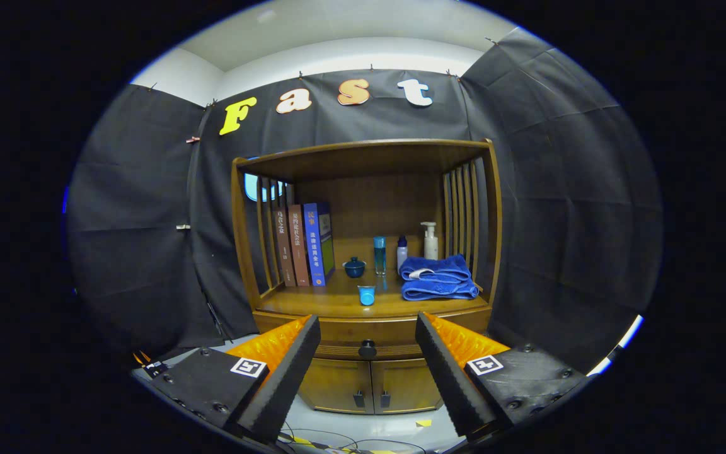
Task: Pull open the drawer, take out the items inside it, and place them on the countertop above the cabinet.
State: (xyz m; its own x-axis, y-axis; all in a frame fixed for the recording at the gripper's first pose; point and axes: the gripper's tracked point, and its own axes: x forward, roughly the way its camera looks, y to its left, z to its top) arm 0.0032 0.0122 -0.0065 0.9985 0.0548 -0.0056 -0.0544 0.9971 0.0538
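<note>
Fingers of the gripper [368, 372] are being held spread and empty, with the knob [367, 349] of the closed drawer [369, 331] framed between them at lower centre, so either opening or finished closing is being suggested.

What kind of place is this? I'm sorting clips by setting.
Likely a staged booth mocked up as a home corner: a wooden cabinet against black cloth walls, holding books and folded towels. The open gripper faces its closed drawer.
</note>
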